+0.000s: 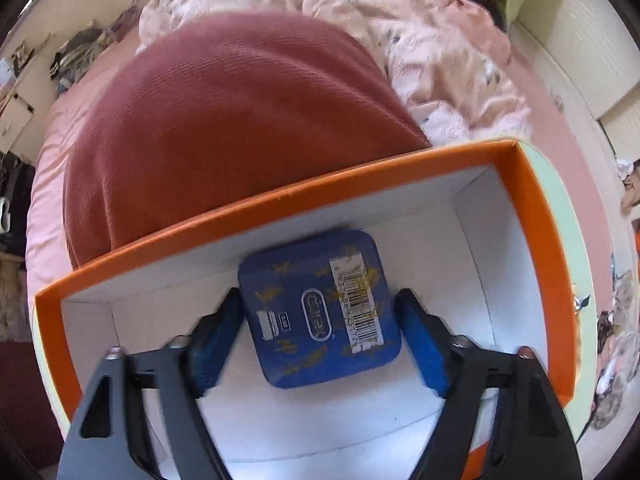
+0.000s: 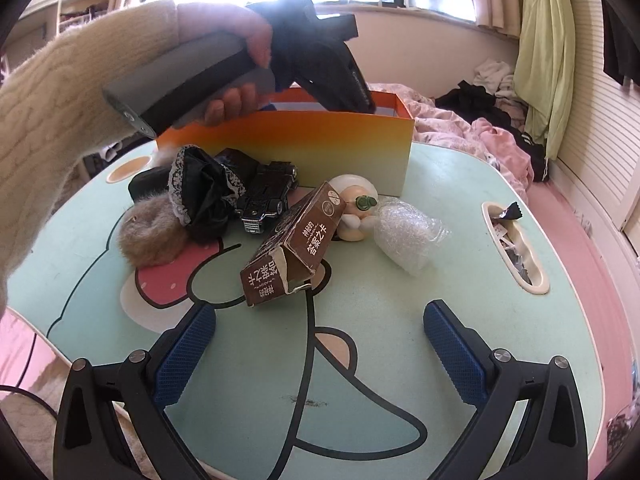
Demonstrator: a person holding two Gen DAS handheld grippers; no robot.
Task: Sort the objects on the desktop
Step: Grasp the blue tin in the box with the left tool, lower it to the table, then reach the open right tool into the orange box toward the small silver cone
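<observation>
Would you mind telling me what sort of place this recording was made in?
Most likely a bedroom at home: a rumpled pink quilt on a bed behind the small cartoon-print table, clothes heaped near a window with curtains.

Your two wrist views, one steep, one slanted.
Your left camera looks steeply down, close into the orange-rimmed white-lined cardboard box (image 1: pixel 280 200); your right looks obliquely across the mint cartoon-printed table (image 2: pixel 400 280), sharing that box (image 2: pixel 320 144).
</observation>
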